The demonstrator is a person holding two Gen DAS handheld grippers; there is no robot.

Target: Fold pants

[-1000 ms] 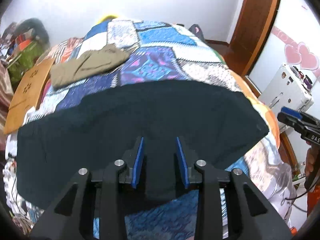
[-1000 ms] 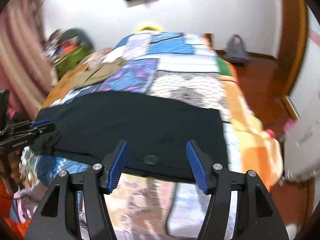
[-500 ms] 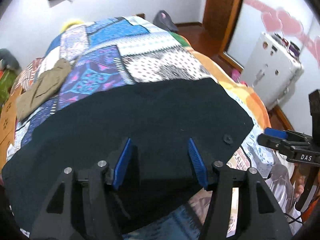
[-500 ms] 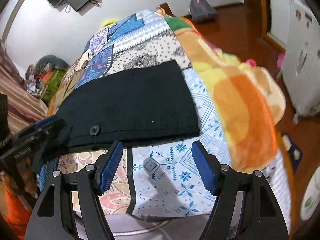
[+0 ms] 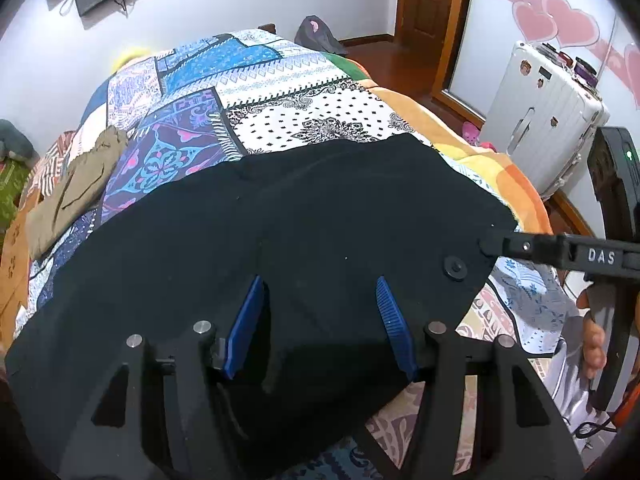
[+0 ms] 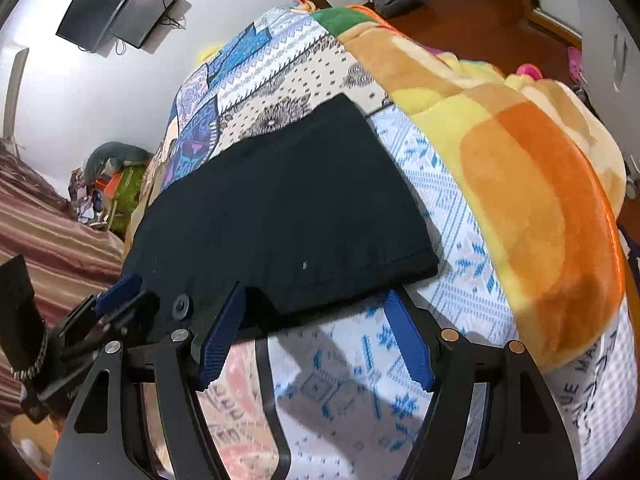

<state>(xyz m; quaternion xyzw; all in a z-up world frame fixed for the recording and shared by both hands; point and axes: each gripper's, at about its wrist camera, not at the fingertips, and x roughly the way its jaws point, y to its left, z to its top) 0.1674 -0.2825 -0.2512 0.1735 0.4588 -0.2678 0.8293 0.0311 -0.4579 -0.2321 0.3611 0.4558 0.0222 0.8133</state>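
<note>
The black pants (image 5: pixel 320 208) lie spread flat across the patchwork bed cover (image 5: pixel 280 92). A round button (image 5: pixel 455 267) marks their waist end at the right. My left gripper (image 5: pixel 320 312) hovers open just over the pants' near edge, left of the button, its blue pads wide apart and pressing nothing. In the right wrist view the pants (image 6: pixel 280 208) end in a square corner. My right gripper (image 6: pixel 316 320) is open around their near edge beside the button (image 6: pixel 182 306). The left gripper (image 6: pixel 128 298) shows at that view's left.
A folded olive garment (image 5: pixel 76 184) lies at the far left of the bed. An orange and yellow blanket (image 6: pixel 540 208) drapes the bed's right side. A white suitcase (image 5: pixel 548 132) stands on the floor beyond it. A grey bag (image 5: pixel 316 36) sits by the far wall.
Both grippers' jaws have widened. The left gripper slid right along the pants toward the button end. The right gripper dropped and rolled, coming in to the waist corner.
</note>
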